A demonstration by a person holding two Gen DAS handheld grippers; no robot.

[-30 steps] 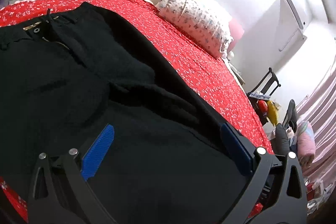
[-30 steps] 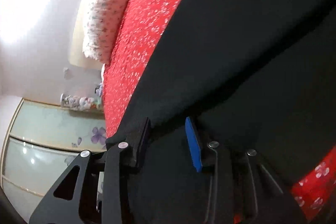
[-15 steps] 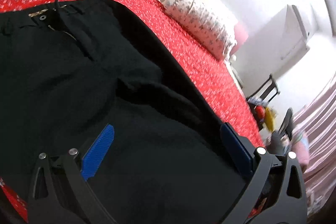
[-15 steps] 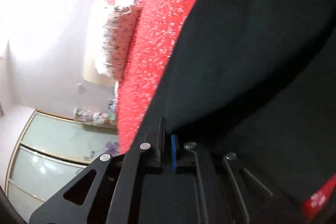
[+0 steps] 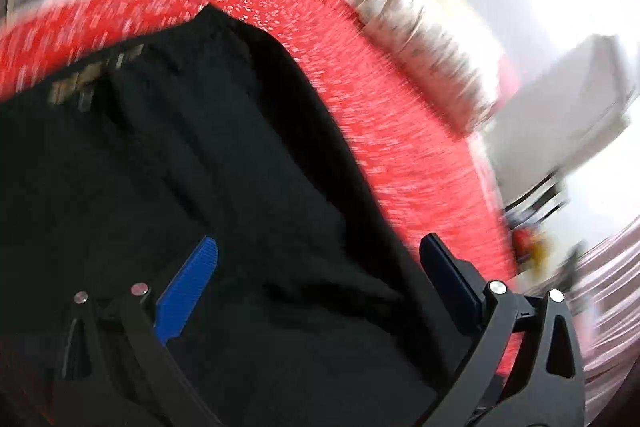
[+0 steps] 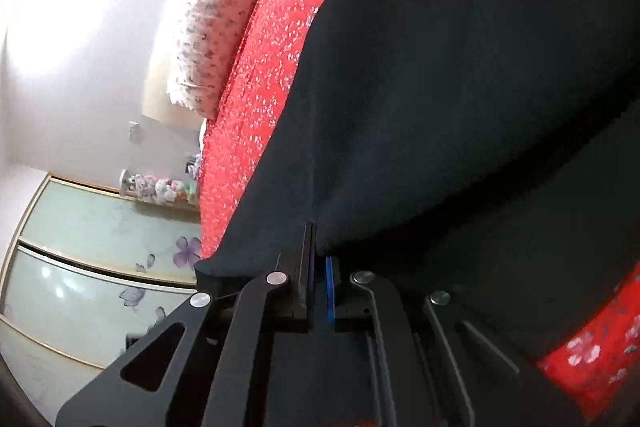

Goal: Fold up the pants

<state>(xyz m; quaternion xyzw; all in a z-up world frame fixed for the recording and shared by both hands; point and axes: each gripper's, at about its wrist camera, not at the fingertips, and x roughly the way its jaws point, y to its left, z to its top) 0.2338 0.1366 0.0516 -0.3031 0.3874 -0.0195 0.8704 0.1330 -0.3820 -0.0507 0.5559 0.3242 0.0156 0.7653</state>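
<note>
1. The right gripper (image 6: pixel 318 259) is clamped on a fold of the black pants (image 6: pixel 460 87), presumably so that the layer can be lifted over.
2. The left gripper (image 5: pixel 320 267) is held wide open above the pants (image 5: pixel 180 167), nothing being pinched; its view is blurred.
3. The pants are spread flat on the red bedspread (image 5: pixel 400 147), waistband at the far end.
4. Bare bedspread (image 6: pixel 256 107) is left beyond the pants' far edge, up to the pillow (image 6: pixel 208 39), giving room for folding.

No readable text, labels or numbers anywhere.
</note>
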